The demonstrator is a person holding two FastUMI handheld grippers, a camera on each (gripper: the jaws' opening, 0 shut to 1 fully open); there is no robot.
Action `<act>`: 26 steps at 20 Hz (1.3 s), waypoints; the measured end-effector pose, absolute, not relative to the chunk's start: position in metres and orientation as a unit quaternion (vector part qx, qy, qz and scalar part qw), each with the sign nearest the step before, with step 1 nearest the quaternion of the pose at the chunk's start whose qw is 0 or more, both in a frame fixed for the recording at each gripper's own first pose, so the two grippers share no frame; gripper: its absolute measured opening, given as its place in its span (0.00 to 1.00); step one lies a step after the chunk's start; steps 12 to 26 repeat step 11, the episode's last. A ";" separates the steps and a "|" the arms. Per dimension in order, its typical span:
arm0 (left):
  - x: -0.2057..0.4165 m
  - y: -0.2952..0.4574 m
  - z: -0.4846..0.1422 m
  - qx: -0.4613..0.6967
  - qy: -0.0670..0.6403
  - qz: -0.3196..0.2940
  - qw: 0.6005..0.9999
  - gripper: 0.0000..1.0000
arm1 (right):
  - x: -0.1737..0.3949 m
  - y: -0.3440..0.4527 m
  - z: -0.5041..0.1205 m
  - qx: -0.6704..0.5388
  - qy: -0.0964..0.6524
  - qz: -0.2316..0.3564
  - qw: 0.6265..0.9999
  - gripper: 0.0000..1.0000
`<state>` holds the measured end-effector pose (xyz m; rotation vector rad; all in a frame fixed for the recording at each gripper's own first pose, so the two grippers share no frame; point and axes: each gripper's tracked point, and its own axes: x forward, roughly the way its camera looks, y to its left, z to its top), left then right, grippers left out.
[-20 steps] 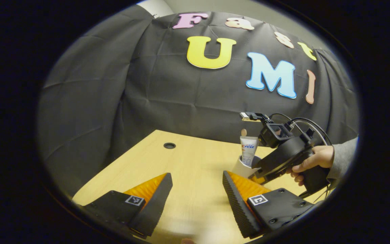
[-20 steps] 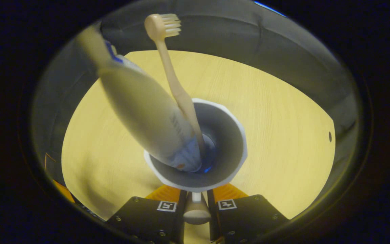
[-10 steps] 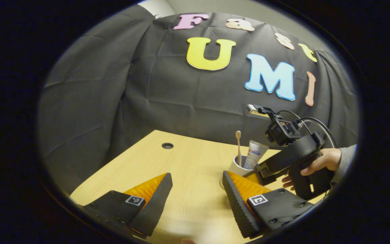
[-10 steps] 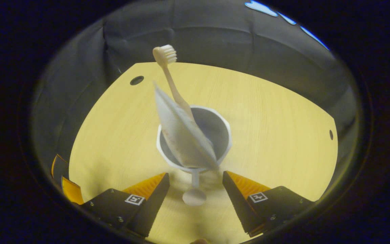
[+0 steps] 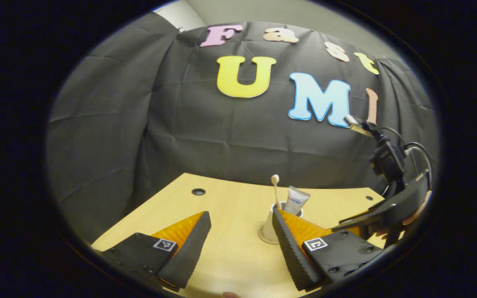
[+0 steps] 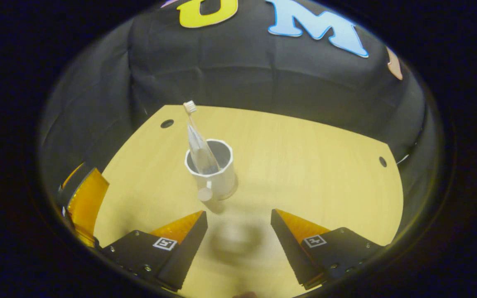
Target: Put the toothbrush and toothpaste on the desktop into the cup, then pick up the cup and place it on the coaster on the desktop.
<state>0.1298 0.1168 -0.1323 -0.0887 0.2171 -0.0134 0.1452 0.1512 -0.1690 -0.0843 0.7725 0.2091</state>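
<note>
A white cup [image 6: 218, 176] stands upright on the wooden table [image 6: 313, 165], its knobbed handle [image 6: 204, 193] facing me. A pale toothbrush [image 6: 189, 108] and a toothpaste tube [image 6: 199, 149] stand in it, leaning left. My right gripper [image 6: 238, 231] is open and empty, drawn back from the cup. In the left gripper view the cup [image 5: 266, 229] sits on a pale round coaster [image 5: 263, 240], with the toothbrush [image 5: 275, 190] and tube [image 5: 297, 200] poking up. My left gripper [image 5: 238, 236] is open and empty, with its right finger covering part of the cup. The right gripper [image 5: 342, 227] hovers at the far right.
The table has small round cable holes [image 6: 167, 123] [image 6: 382, 161] near its back corners. Black cloth [image 5: 139, 124] hangs behind the table. The left gripper's finger [image 6: 85, 198] shows at the left edge of the right gripper view.
My right gripper opened off the cup's handle and backed up and away. The cup now stands still on the table. The left gripper barely moved.
</note>
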 end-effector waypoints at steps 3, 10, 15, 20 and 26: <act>0.130 0.088 -0.112 -0.043 0.093 -0.026 0.994 0.95 | 0.136 0.121 -0.128 -0.044 0.297 0.081 0.950 0.94; 0.123 0.023 -0.058 -0.032 0.043 -0.060 0.997 0.92 | 0.111 0.062 -0.041 -0.056 0.126 0.035 0.990 0.92; 0.121 0.017 -0.050 -0.033 0.033 -0.059 0.997 0.95 | 0.109 0.051 -0.028 -0.059 0.107 0.027 0.992 0.94; 0.121 0.017 -0.050 -0.033 0.033 -0.059 0.997 0.95 | 0.109 0.051 -0.028 -0.059 0.107 0.027 0.992 0.94; 0.121 0.017 -0.050 -0.033 0.033 -0.059 0.997 0.95 | 0.109 0.051 -0.028 -0.059 0.107 0.027 0.992 0.94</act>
